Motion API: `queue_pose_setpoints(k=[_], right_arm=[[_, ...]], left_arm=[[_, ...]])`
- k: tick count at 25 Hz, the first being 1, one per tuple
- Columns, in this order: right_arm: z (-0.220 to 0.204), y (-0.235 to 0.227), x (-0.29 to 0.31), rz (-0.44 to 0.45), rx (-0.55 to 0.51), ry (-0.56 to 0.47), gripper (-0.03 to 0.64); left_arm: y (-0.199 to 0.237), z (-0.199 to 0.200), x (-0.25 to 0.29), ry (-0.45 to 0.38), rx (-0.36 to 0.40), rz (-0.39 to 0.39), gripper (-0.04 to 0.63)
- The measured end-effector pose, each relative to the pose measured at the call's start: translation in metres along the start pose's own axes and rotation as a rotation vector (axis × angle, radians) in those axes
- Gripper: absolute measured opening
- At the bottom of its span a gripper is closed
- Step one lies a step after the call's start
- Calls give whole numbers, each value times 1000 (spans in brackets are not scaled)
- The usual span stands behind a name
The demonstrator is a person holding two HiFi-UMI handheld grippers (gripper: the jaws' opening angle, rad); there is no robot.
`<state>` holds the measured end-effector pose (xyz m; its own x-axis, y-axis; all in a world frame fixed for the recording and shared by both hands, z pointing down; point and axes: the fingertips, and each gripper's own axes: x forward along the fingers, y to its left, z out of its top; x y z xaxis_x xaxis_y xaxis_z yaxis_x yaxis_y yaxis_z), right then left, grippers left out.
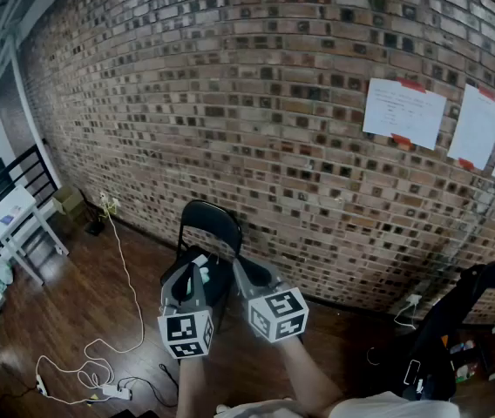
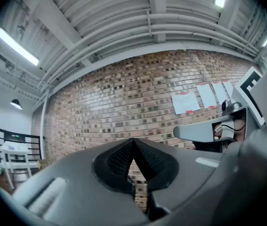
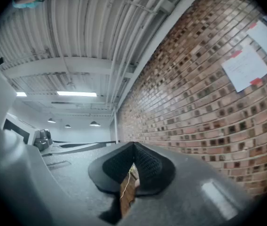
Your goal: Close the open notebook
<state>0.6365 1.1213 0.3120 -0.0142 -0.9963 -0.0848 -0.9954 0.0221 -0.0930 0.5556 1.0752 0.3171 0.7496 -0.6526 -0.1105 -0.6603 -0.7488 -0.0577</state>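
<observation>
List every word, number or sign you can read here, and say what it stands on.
None can be read.
Taped paper sheets: print too small to read.
Marker cubes: black-and-white square patterns, no words.

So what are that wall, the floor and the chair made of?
The wall looks like bare brick, matte: mortar lines between red-brown and dark blocks. The floor seems dark wood or wood-look boards, glossy, since it reflects light. The chair is black, perhaps a metal frame with a plastic back; too dark to tell.
</observation>
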Motion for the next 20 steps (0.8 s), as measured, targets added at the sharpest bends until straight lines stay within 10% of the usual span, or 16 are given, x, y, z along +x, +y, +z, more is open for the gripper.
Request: queue_pose_setpoints(k=[5, 11, 20], right_arm=[[-15, 97, 76, 114, -50, 26, -9], [-44, 274, 145, 402, -38, 44, -9], [-77, 377, 194, 639, -29, 102, -9]], left_arm=[[113, 2, -37, -2, -8, 107, 17], [279, -2, -152, 2, -21, 409, 17], [365, -22, -220, 25, -15, 648, 17]])
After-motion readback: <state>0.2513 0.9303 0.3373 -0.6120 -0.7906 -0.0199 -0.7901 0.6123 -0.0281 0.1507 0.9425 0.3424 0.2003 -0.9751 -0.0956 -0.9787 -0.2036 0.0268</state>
